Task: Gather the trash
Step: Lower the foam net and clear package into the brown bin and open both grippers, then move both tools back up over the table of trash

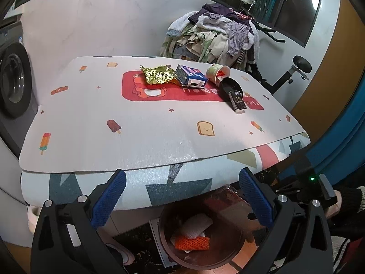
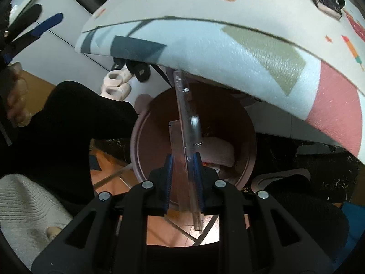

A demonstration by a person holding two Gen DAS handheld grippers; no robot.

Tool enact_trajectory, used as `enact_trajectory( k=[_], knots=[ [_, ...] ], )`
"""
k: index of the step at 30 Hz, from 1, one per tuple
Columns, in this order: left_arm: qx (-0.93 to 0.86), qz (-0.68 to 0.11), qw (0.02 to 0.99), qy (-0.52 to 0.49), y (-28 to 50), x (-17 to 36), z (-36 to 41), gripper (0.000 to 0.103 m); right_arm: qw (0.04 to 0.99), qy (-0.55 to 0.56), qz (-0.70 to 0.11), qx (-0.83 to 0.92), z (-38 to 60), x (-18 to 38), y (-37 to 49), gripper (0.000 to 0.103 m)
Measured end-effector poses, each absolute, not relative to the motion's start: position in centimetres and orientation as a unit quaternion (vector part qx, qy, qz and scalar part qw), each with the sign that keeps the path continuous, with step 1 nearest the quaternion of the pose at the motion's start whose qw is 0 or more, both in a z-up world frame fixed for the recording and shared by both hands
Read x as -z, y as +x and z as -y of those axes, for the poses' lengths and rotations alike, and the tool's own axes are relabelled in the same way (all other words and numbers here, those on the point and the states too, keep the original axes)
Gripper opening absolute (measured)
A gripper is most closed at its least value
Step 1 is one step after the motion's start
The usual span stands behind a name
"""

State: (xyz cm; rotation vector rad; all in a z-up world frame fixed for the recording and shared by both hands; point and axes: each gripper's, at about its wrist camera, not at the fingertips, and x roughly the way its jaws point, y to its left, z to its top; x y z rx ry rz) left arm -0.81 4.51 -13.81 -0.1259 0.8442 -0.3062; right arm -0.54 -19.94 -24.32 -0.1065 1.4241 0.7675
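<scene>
My right gripper [image 2: 183,159] is shut on a clear plastic package [image 2: 186,123], held edge-up over a brown round bin [image 2: 247,157]. The bin [image 1: 166,233] sits on the floor below the table's front edge and holds an orange mesh piece [image 1: 192,243] and a white wrapper [image 1: 197,225]. My left gripper [image 1: 182,180] is open and empty, in front of the table edge above the bin. On the table lie a gold foil wrapper [image 1: 158,75], a blue carton [image 1: 191,75], a tipped noodle cup [image 1: 216,73], a black lid [image 1: 230,89] and a small black box [image 1: 237,100].
The table [image 1: 136,137] has a printed foam mat that hangs over its front edge. A washing machine [image 1: 13,80] stands at the left. A pile of clothes [image 1: 212,36] on an exercise bike stands behind the table. Slippers [image 2: 117,84] lie on the floor under the table.
</scene>
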Motion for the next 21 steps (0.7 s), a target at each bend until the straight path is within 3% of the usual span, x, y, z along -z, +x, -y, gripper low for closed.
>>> enact_trajectory(
  k=[5, 7, 9, 11, 14, 17, 21],
  knots=[
    [0.146, -0.412, 0.897, -0.063, -0.8, 14.1, -4.6, 0.097, 0.692, -0.040, -0.637, -0.337, 20.2, 25.2, -0.3, 0.025],
    [0.145, -0.413, 0.897, -0.064, -0.8, 14.2, -4.6, 0.097, 0.702, -0.036, -0.632, -0.328, 20.4, 25.3, -0.1, 0.039],
    [0.146, -0.413, 0.897, -0.064, -0.7, 14.2, -4.6, 0.097, 0.714, -0.021, -0.622, -0.319, 20.9, 25.0, 0.3, 0.067],
    [0.146, -0.414, 0.896, -0.064, -0.7, 14.3, -4.6, 0.097, 0.729, -0.009, -0.611, -0.309, 21.7, 24.5, 0.5, 0.073],
    [0.145, -0.416, 0.896, -0.064, -0.7, 14.4, -4.5, 0.097, 0.751, -0.004, -0.595, -0.287, 22.3, 23.9, 0.8, 0.089],
    [0.144, -0.417, 0.895, -0.065, -0.7, 14.5, -4.5, 0.097, 0.778, -0.008, -0.567, -0.272, 22.8, 22.8, 0.7, 0.096],
    [0.143, -0.419, 0.895, -0.065, -0.6, 14.7, -4.4, 0.097, 0.805, -0.002, -0.530, -0.265, 23.4, 21.3, 0.7, 0.097]
  ],
)
